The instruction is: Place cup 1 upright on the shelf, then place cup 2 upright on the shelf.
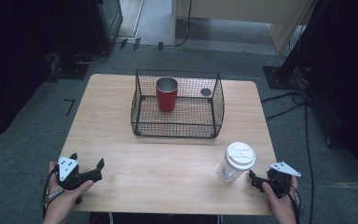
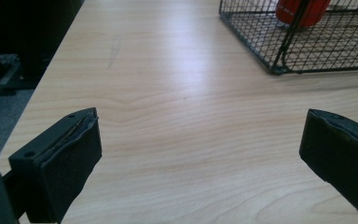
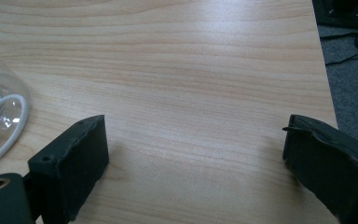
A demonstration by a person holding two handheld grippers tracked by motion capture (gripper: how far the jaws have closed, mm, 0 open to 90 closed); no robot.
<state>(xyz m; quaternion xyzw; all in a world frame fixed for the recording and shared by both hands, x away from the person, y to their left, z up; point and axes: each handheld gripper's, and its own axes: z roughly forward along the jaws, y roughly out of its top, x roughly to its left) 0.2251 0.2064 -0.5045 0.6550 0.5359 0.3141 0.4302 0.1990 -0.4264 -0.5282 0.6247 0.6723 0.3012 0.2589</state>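
Both tools sit low at the near edge of the desk (image 1: 121, 98), and there is a broad bare stretch of wood between them. The left tool (image 1: 87, 164) hovers by the near left corner, jaws spread wide with nothing between them; in the left gripper view its pads (image 2: 72, 161) frame plain wood, with the desk's left edge close by and dark floor beyond. The right tool (image 1: 253, 179) is at the near right corner, jaws wide apart and empty too; the right gripper view puts the desk's right edge just past its far pad (image 3: 328, 163).

The clear cup (image 1: 235, 162) stands upright just beside the right tool, on its left, apart from it: see-through body, white lid on top. In the right gripper view it is cut off at the left border, just a curved clear wall (image 3: 0, 112) and a white rim, print on it too small to read.

Farther back, centred, sits the black wire basket (image 1: 216, 105), well apart from both tools. A red tumbler (image 1: 167, 94) with a metal rim stands upright inside it. A small dark round thing (image 1: 206, 92) at the basket's back right is too small to make out. In the left gripper view the basket corner (image 2: 275, 70) and tumbler base (image 2: 303, 11) are clipped by the top border.
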